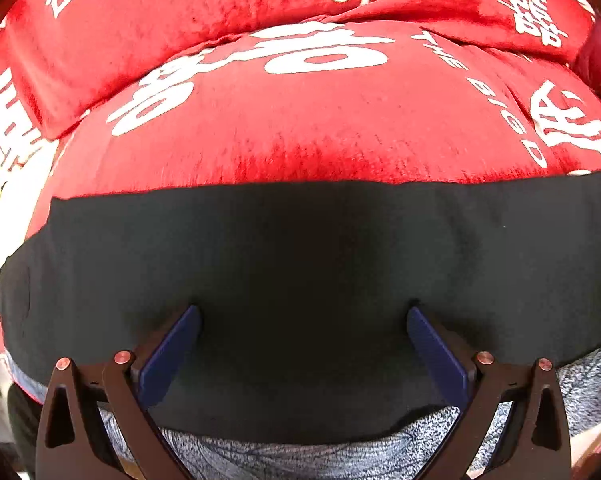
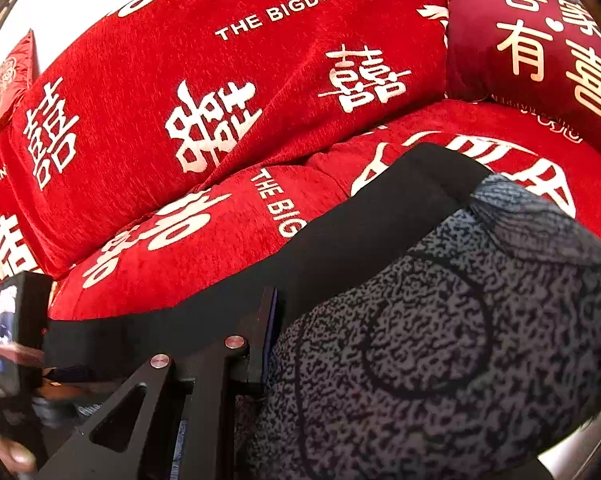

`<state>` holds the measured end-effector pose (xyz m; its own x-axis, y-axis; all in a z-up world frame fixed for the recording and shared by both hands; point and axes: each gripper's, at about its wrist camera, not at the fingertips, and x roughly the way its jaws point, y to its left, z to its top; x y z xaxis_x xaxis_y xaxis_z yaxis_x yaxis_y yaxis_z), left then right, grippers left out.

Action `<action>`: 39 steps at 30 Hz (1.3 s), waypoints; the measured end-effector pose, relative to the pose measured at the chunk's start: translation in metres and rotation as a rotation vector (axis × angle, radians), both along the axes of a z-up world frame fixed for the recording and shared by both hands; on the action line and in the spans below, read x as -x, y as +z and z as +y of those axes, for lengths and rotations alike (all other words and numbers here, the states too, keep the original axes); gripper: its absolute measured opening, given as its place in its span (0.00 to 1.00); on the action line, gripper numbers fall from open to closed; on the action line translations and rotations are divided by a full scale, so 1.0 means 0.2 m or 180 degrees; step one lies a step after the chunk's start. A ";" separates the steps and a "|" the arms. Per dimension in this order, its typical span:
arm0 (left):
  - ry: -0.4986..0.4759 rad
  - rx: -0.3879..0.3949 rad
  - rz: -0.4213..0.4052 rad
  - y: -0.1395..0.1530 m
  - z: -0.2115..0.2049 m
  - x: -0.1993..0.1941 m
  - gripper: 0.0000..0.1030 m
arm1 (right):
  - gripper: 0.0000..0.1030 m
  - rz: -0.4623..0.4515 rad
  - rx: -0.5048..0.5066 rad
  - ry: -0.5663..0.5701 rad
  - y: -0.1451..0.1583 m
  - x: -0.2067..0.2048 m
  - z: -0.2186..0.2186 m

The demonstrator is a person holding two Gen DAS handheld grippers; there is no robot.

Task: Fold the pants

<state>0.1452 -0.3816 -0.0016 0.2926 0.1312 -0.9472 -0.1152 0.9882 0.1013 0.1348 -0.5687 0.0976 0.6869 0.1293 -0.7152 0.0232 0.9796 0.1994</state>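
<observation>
Speckled grey pants (image 2: 440,340) with a black waistband (image 1: 300,264) lie on the red sofa cushion (image 1: 300,128), lower frame. Right tool (image 2: 276,344) is clamped on the fabric; left tool (image 1: 303,344) stands apart over the waistband. Best lift evenly, keeping the edge taut.

Black hand-held gripper (image 1: 303,316), blue pads (image 1: 168,356), copper rivets (image 1: 122,357)

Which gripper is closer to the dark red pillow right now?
Right. The right gripper, shut on the pants, has the dark red pillow ahead. The left gripper hangs open over the black waistband; no pillow there.
</observation>
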 end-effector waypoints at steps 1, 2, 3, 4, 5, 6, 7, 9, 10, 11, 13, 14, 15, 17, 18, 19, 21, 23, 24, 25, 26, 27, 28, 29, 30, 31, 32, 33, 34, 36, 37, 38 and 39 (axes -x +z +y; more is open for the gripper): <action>-0.0014 0.0012 0.0006 0.00 0.01 -0.01 1.00 | 0.19 0.0000 0.0035 0.0007 0.02 0.00 0.02; -0.0053 0.0030 0.0040 0.00 0.02 -0.02 1.00 | 0.19 -0.0009 0.0088 0.0020 0.05 0.00 0.05; -0.0099 0.0058 0.0078 0.01 0.01 -0.03 1.00 | 0.18 -0.0022 0.0145 0.0034 0.07 0.00 0.08; -0.0158 0.0119 0.0121 0.03 0.03 -0.04 1.00 | 0.18 -0.0039 0.0210 0.0050 0.10 0.00 0.11; -0.0186 0.0265 0.0155 0.06 0.07 -0.04 1.00 | 0.18 -0.0060 0.0289 0.0073 0.13 0.01 0.15; -0.0139 0.0369 0.0109 0.08 0.12 -0.04 1.00 | 0.18 -0.0077 0.0359 0.0096 0.15 0.01 0.18; -0.0073 0.0437 0.0031 0.11 0.17 -0.03 1.00 | 0.18 -0.0096 0.0436 0.0121 0.17 0.02 0.22; 0.0055 0.0449 -0.0111 0.16 0.32 0.00 1.00 | 0.18 -0.0150 0.0601 0.0191 0.21 0.04 0.32; 0.0081 0.0437 -0.0130 0.18 0.37 0.01 1.00 | 0.18 -0.0173 0.0671 0.0233 0.23 0.05 0.36; 0.0129 0.0437 -0.0146 0.19 0.45 0.02 1.00 | 0.17 -0.0201 0.0760 0.0286 0.24 0.06 0.42; 0.0222 0.0477 -0.0172 0.21 0.57 0.05 1.00 | 0.17 -0.0261 0.0921 0.0367 0.27 0.09 0.53; 0.0300 0.0516 -0.0177 0.22 0.64 0.06 1.00 | 0.17 -0.0294 0.1000 0.0423 0.28 0.11 0.59; 0.0350 0.0552 -0.0176 0.22 0.69 0.08 1.00 | 0.17 -0.0321 0.1055 0.0466 0.28 0.13 0.64; 0.0433 0.0643 -0.0167 0.21 0.80 0.11 1.00 | 0.17 -0.0384 0.1207 0.0564 0.30 0.17 0.77; 0.0457 0.0663 -0.0171 0.22 0.83 0.13 1.00 | 0.17 -0.0412 0.1276 0.0606 0.30 0.19 0.82; 0.0475 0.0674 -0.0185 0.22 0.87 0.15 1.00 | 0.17 -0.0437 0.1338 0.0648 0.30 0.21 0.88; 0.0526 0.0677 -0.0239 0.24 0.97 0.19 1.00 | 0.17 -0.0494 0.1472 0.0761 0.29 0.26 1.01; 0.0607 0.0679 -0.0288 0.25 1.07 0.23 1.00 | 0.17 -0.0550 0.1712 0.0900 0.24 0.31 1.16; 0.0666 0.0701 -0.0302 0.25 1.13 0.25 1.00 | 0.17 -0.0563 0.1842 0.0974 0.20 0.33 1.22; 0.0727 0.0748 -0.0321 0.26 1.20 0.27 1.00 | 0.17 -0.0568 0.1984 0.1055 0.15 0.35 1.29; 0.0780 0.0778 -0.0334 0.26 1.25 0.29 1.00 | 0.17 -0.0563 0.2136 0.1142 0.09 0.38 1.37; 0.0837 0.0795 -0.0347 0.26 1.30 0.30 1.00 | 0.17 -0.0552 0.2274 0.1241 0.03 0.40 1.44; 0.0893 0.0809 -0.0360 0.25 1.35 0.32 1.00 | 0.17 -0.0548 0.2362 0.1303 -0.01 0.42 1.49; 0.0965 0.0833 -0.0368 0.25 1.41 0.34 1.00 | 0.17 -0.0538 0.2548 0.1417 -0.09 0.45 1.56; 0.1008 0.0849 -0.0363 0.24 1.44 0.36 1.00 | 0.17 -0.0529 0.2639 0.1472 -0.13 0.47 1.60; 0.1056 0.0865 -0.0352 0.22 1.47 0.37 1.00 | 0.17 -0.0512 0.2787 0.1555 -0.20 0.49 1.65; 0.1116 0.0898 -0.0329 0.20 1.52 0.39 1.00 | 0.17 -0.0498 0.2968 0.1627 -0.26 0.51 1.69; 0.1150 0.0926 -0.0308 0.19 1.54 0.40 1.00 | 0.17 -0.0490 0.3109 0.1677 -0.31 0.52 1.73; 0.1180 0.0956 -0.0282 0.17 1.56 0.41 1.00 | 0.17 -0.0471 0.3231 0.1717 -0.36 0.54 1.75; 0.1219 0.1018 -0.0245 0.14 1.60 0.43 1.00 | 0.17 -0.0442 0.3449 0.1745 -0.43 0.56 1.78; 0.1222 0.1028 -0.0243 0.13 1.60 0.44 1.00 | 0.21 -0.0431 0.3523 0.1756 -0.45 0.57 1.78; 0.1216 0.1026 -0.0251 0.12 1.61 0.44 1.00 | 0.28 -0.0412 0.3583 0.1796 -0.45 0.58 1.79; 0.1209 0.1026 -0.0259 0.12 1.61 0.44 1.00 | 0.36 -0.0421 0.3620 0.1807 -0.45 0.59 1.80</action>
